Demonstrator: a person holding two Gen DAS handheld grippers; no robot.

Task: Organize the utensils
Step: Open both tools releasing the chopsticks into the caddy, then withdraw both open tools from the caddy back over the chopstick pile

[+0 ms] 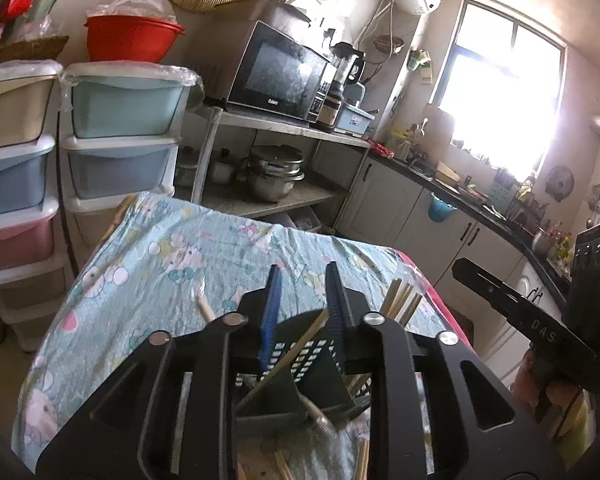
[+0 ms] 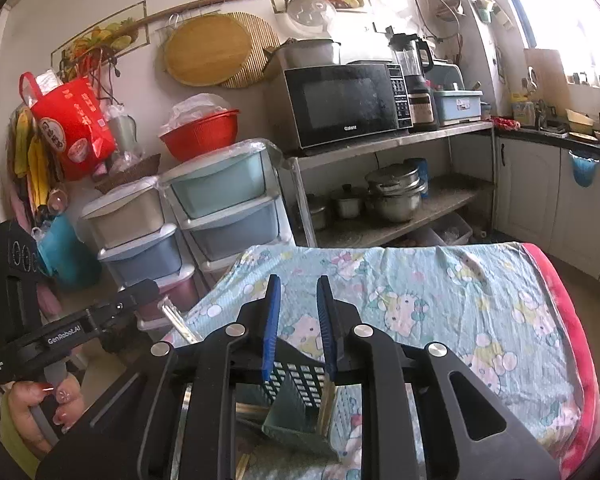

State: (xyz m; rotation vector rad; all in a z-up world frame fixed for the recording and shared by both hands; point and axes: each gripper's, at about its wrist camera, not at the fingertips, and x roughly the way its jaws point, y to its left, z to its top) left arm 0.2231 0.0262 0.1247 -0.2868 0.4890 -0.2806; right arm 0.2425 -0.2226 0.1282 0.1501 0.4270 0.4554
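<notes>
A dark perforated utensil holder stands on the cartoon-print cloth, divided into compartments, with wooden chopsticks leaning in it. More chopsticks lie to its right and one to its left. My left gripper hovers over the holder, fingers parted, nothing between them. In the right wrist view the holder sits under my right gripper, also parted and empty. The other gripper's body shows at left, with a utensil tip beside it.
Stacked plastic drawers stand behind the table's left. A metal shelf holds a microwave and pots. Kitchen cabinets and a cluttered counter run along the right under a bright window. The table's red edge is at right.
</notes>
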